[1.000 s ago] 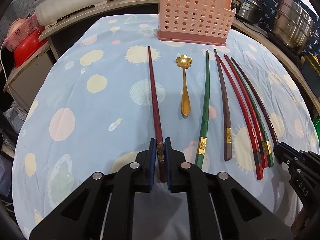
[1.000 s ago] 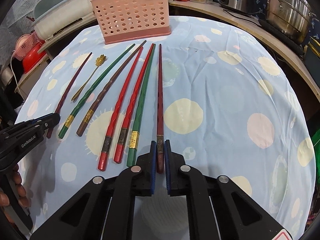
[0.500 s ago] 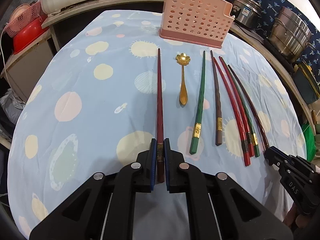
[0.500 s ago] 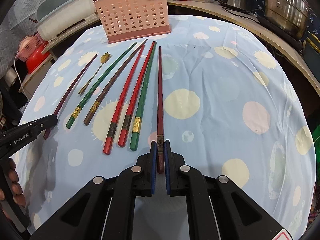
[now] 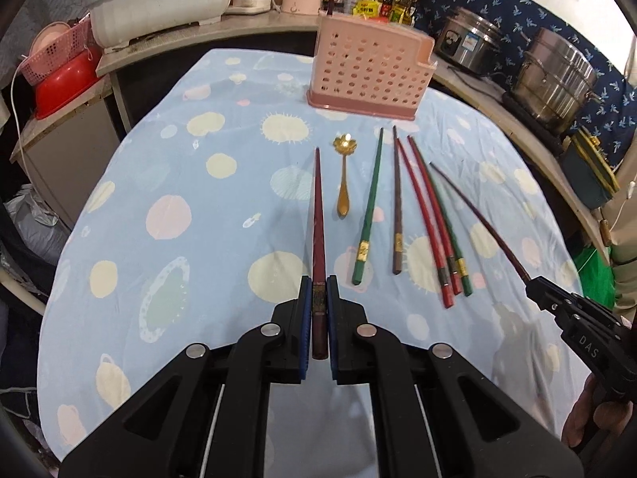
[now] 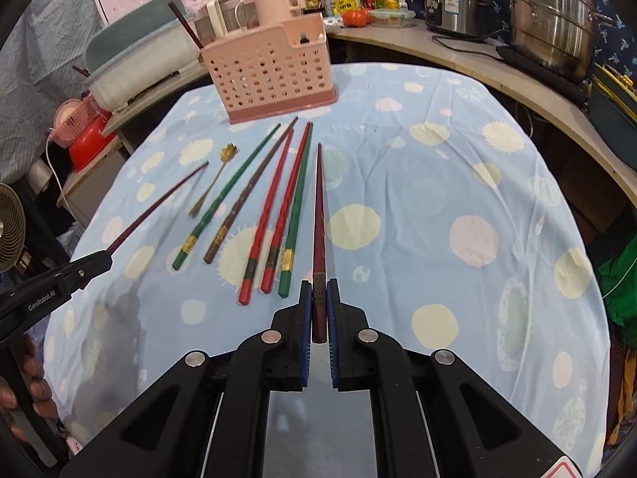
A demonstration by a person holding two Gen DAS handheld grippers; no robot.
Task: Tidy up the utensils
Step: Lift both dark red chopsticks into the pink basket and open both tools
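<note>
Both tools, left (image 5: 317, 310) and right (image 6: 317, 306), each clench one dark maroon chopstick (image 5: 318, 215) clear of the surface (image 5: 167, 183); next, tips must enter the pink perforated plastic holder (image 5: 368, 69).

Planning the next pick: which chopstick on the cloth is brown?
The brown chopstick, lying between the lone green chopstick and the two red chopsticks; the rest are green or red.

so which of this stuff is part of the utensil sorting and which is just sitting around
Part of the job:
- dark red chopstick in left gripper
- dark red chopstick in right gripper
- five loose chopsticks
- gold spoon
- pink holder

Just lying about:
- steel pots
- kettle
- red basin
</note>
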